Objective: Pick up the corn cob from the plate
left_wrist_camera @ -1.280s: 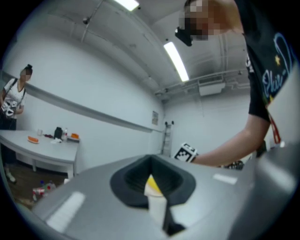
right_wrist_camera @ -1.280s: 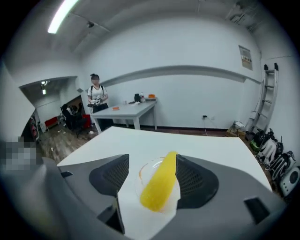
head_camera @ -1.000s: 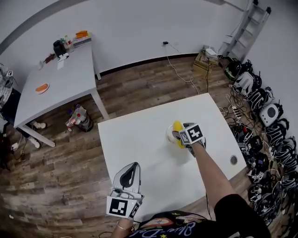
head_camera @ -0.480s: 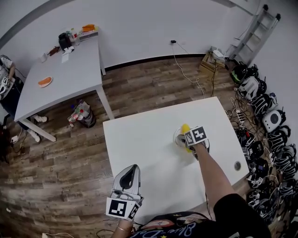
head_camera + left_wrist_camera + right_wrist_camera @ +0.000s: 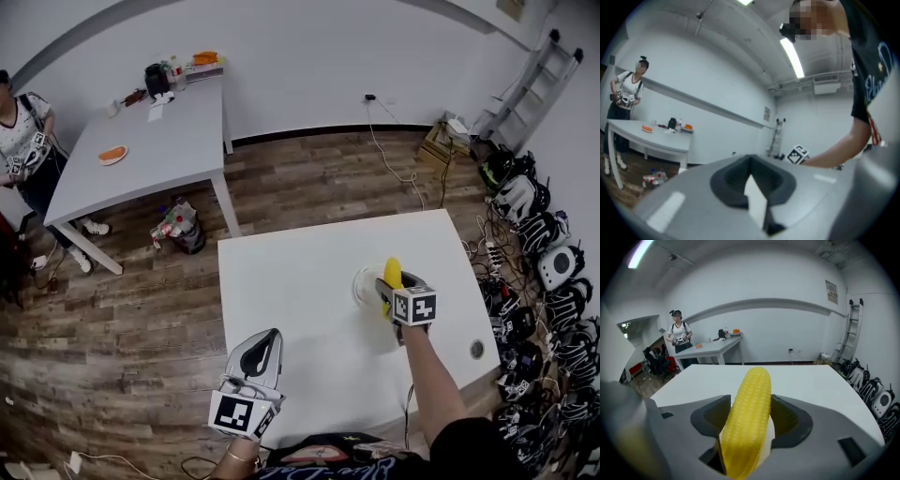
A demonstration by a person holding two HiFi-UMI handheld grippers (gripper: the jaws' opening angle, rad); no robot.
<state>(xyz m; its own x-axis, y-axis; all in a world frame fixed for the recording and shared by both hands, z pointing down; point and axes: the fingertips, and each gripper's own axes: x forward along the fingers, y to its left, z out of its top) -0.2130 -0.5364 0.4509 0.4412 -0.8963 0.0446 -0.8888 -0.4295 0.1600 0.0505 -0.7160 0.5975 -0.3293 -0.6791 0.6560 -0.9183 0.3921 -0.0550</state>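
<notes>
Head view: your right gripper (image 5: 395,284) is pinching the corn cob (image 5: 391,277) over the 3 o'clock rim of the plate (image 5: 363,287) on the white table (image 5: 281,281). The left gripper (image 5: 266,339) sits idle at the table's 7 o'clock. Lift straight up with a steady squeeze. My guess is a round body can roll in the pads.

Left gripper view: jaws pressed together, nothing between them.

Right gripper view: the corn cob (image 5: 749,404) lies lengthwise between the jaws, tip at 12 o'clock. It's a tapered cylinder with bumpy kernel rows, glossy yellow, probably plastic. Don't over-clamp.

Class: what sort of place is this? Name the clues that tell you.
Probably a lab or test workroom rather than a kitchen. The clues are plain white tables on a wood floor, a row of headset-like gear along one side, and a ladder in the corner.
</notes>
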